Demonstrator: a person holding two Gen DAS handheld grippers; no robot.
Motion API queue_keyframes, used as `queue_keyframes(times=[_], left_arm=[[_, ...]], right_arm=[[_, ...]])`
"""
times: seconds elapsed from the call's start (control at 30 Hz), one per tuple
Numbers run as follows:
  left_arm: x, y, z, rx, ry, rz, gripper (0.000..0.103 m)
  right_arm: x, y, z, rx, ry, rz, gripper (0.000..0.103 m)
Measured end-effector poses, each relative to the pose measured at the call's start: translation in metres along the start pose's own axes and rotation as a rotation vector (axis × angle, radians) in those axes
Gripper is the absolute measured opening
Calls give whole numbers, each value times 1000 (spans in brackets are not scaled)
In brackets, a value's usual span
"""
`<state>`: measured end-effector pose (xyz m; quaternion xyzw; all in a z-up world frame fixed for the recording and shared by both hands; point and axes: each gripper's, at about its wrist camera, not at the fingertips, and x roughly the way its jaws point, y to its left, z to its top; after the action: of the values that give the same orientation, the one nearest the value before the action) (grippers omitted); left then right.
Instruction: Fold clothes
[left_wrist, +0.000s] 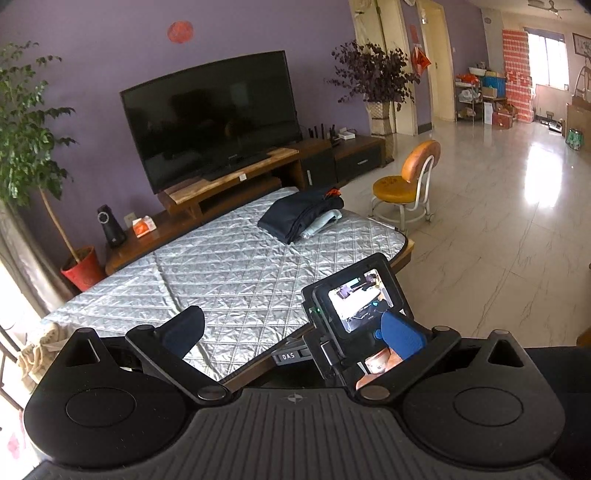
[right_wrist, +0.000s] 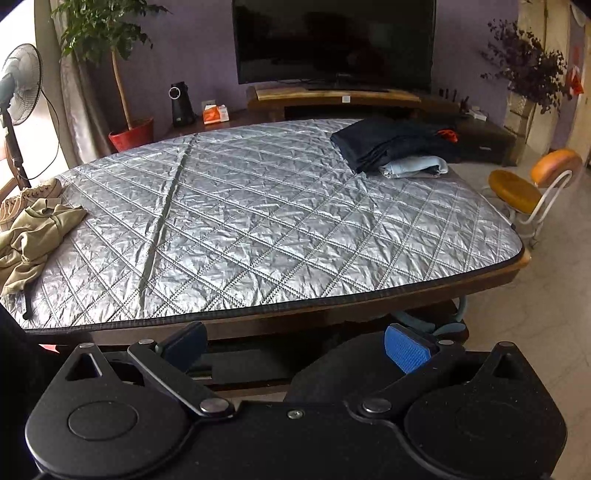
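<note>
Both claws gape over silver quilted table (right_wrist: 258, 221); television (right_wrist: 332, 40) beyond.

Right gripper (right_wrist: 295, 345) low in front of the table's (right_wrist: 332, 314) near edge, jaws wide apart, nothing between them. Silver quilted cover (right_wrist: 258, 221) spread over the tabletop. At the far right corner, a folded dark garment (right_wrist: 384, 142) lying partly over a folded pale blue one (right_wrist: 417, 166). At the left edge, a crumpled khaki garment (right_wrist: 33, 236), partly hanging off. Beyond the right edge, an orange chair (right_wrist: 524, 192).
</note>
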<state>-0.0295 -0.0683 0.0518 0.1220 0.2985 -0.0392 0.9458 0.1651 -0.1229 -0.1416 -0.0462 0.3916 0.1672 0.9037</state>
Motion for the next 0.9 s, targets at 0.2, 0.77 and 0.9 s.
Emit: queue_keyframes(times=[0.2, 0.77, 0.9], left_arm=[[1, 0, 0, 0, 1, -2, 103], [1, -1, -3, 3, 4, -3, 103], [0, -4, -4, 2, 4, -1, 103]], right_arm=[[0, 0, 0, -3, 2, -2, 102], [1, 2, 0, -7, 8, -5, 102], [1, 2, 0, -8, 9, -5, 102]])
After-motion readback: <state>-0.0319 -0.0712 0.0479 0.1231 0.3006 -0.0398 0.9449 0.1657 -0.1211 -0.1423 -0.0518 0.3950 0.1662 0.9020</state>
